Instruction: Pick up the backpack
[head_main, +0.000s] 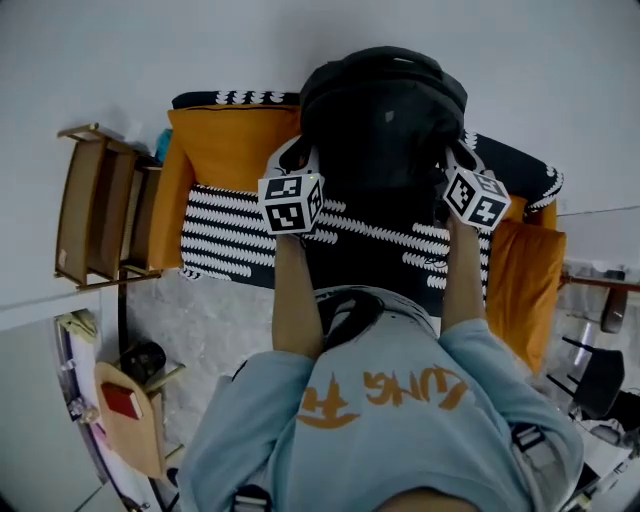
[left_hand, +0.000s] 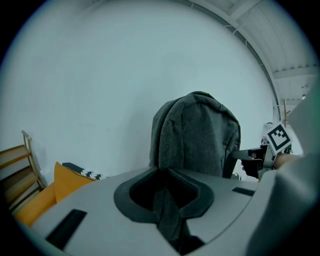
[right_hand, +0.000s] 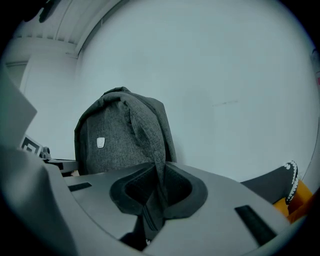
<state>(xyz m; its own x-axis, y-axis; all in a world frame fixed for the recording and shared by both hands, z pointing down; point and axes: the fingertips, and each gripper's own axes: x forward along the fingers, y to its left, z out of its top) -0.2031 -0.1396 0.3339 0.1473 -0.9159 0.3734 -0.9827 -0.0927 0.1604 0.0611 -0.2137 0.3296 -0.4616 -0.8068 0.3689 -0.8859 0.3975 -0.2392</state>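
A: Left gripper (left_hand: 162, 181) first. The jaws are nearly closed, pinched on a thin grey strap (left_hand: 169, 220) that runs down through the gap between them. There's no daylight either side of the fabric.

B: Same story on the right gripper (right_hand: 156, 175). The jaws are narrow and clamped on the other strap (right_hand: 150, 140), which climbs from the jaws to the top of the backpack (right_hand: 117, 135).

A: And the backpack sits just ahead of both sets of jaws, upright, between the two grippers. Behind it is bare wall (left_hand: 100, 75).

B: Below and beyond the jaws there's the sofa (head_main: 225, 140), orange cushions with a black-and-white throw (head_main: 235, 225). From the head view the backpack hangs over the seat. Whether its base is clear of the throw I can't tell, it's dark on dark.

A: So what goes wrong from here?

B: My worry is the grip. Each hold looks like just a fold of thin webbing in the jaws, and I'd judge most of the backpack's weight pulls on it. If one strap creeps out, the backpack drops on that side and swings.

A: Uneven hands would do it too. Put one gripper higher than the other and the load tips onto a single strap.

B: Plus the wall looks close behind. Push forward on the way up and the backpack could bump it and jolt a strap loose. The chair (head_main: 95, 205) is well off to the left of the left jaws, so no threat there.
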